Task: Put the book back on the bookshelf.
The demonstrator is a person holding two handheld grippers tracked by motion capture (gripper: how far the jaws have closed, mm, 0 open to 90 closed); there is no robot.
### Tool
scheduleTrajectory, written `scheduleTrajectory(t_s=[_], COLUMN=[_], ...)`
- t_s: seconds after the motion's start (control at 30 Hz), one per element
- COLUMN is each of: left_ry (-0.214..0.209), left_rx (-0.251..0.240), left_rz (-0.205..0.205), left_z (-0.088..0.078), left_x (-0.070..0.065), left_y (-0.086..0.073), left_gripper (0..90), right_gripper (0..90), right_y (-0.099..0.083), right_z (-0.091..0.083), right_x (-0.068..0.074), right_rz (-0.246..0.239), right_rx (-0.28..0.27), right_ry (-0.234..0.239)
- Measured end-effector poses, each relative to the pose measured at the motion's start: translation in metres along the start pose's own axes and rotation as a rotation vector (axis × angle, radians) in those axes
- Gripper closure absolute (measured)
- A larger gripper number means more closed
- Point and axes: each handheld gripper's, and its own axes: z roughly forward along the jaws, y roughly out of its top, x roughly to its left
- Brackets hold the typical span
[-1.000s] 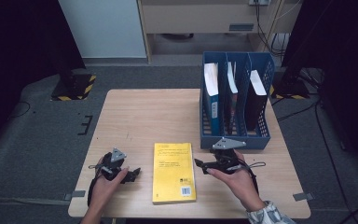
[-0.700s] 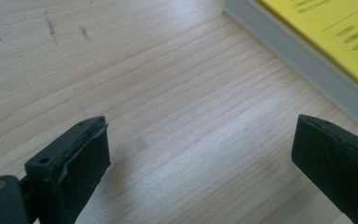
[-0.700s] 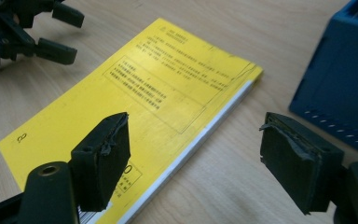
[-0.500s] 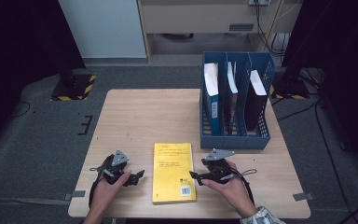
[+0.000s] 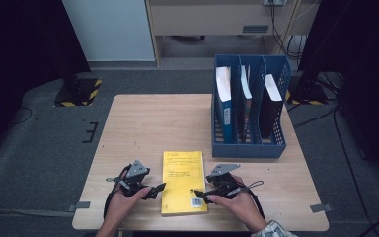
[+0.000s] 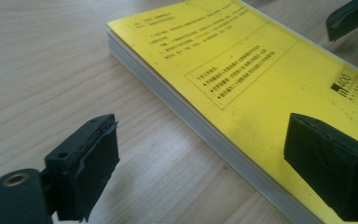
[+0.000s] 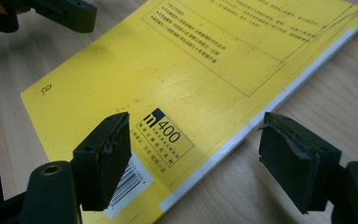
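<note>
A yellow book (image 5: 181,178) lies flat on the wooden table (image 5: 148,123), near its front edge. My left gripper (image 5: 158,189) is at the book's left edge. In the left gripper view (image 6: 205,172) the jaws stand apart, one pad over the table and one over the cover (image 6: 261,79), touching neither; they have just been closing. My right gripper (image 5: 201,193) is at the book's right edge near the barcode. Its jaws (image 7: 200,161) straddle that edge of the book (image 7: 168,70) without pressing on it.
A blue file rack (image 5: 249,148) with three upright folders stands at the table's back right, just beyond the book. Bare wood stretches across the table's back left. A person's hands come in from the front edge.
Both hands have closed in on the book: the left gripper moved right to its left edge, and the right gripper moved left and down to its right edge. The left jaws have narrowed slightly.
</note>
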Motion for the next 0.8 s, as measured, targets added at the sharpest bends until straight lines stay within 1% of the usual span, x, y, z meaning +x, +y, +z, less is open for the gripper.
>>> scheduleTrajectory(t_s=[0.03, 0.1, 0.13, 0.17, 0.2, 0.27, 0.3, 0.37, 0.4, 0.43, 0.47, 0.53, 0.63, 0.7, 0.73, 0.8], left_ry=[-0.008, -0.013, -0.024, -0.048, -0.057, -0.054, -0.051, -0.055, -0.06, -0.066, -0.066, -0.067, -0.039, -0.023, -0.016, -0.004], left_rx=[0.002, 0.021, 0.026, 0.031, 0.036, 0.062, 0.075, 0.073, 0.073, 0.073, 0.074, 0.072, 0.066, 0.064, 0.063, 0.062], left_rz=[-0.004, 0.016, 0.011, 0.0, 0.001, 0.03, 0.039, 0.028, 0.025, 0.032, 0.037, 0.039, 0.012, -0.008, -0.017, -0.042], left_z=[0.0, 0.001, 0.002, 0.005, 0.007, 0.01, 0.012, 0.012, 0.013, 0.013, 0.013, 0.013, 0.009, 0.006, 0.004, 0.002], left_x=[-0.002, -0.007, -0.01, -0.012, -0.014, -0.018, -0.019, -0.018, -0.017, -0.017, -0.017, -0.015, -0.008, -0.002, 0.001, 0.007], left_y=[0.0, 0.001, 0.001, 0.001, 0.001, 0.0, -0.001, -0.001, -0.001, -0.001, 0.0, 0.0, -0.001, -0.003, -0.003, -0.004], left_gripper=[12.5, 13.1, 13.1, 13.5, 14.3, 14.8, 16.7, 18.5, 20.5, 25.5, 28.2, 32.2, 34.0, 35.1, 35.2, 35.0], right_gripper=[25.2, 26.9, 26.8, 24.5, 23.7, 24.0, 24.1, 23.9, 24.0, 24.1, 24.1, 24.5, 25.1, 24.1, 23.8, 23.6], right_y=[-0.001, -0.002, -0.002, -0.003, -0.004, -0.004, -0.003, -0.004, -0.004, -0.004, -0.004, -0.004, -0.003, -0.001, 0.001, 0.005], right_z=[0.002, 0.004, 0.005, 0.007, 0.009, 0.009, 0.009, 0.009, 0.009, 0.009, 0.009, 0.009, 0.013, 0.019, 0.022, 0.028], right_x=[0.001, 0.002, 0.002, 0.003, 0.004, 0.004, 0.004, 0.003, 0.004, 0.004, 0.004, 0.006, 0.011, 0.018, 0.021, 0.024], right_rz=[0.002, -0.004, -0.011, -0.011, -0.01, -0.007, -0.003, 0.001, 0.0, -0.003, -0.006, -0.003, -0.008, -0.018, -0.016, -0.016], right_rx=[0.003, 0.021, 0.027, 0.029, 0.031, 0.033, 0.036, 0.04, 0.042, 0.042, 0.041, 0.041, 0.036, 0.034, 0.036, 0.023], right_ry=[-0.001, 0.015, 0.018, 0.011, 0.0, -0.004, -0.001, 0.002, 0.002, -0.001, -0.002, -0.011, -0.001, 0.003, 0.005, -0.001])
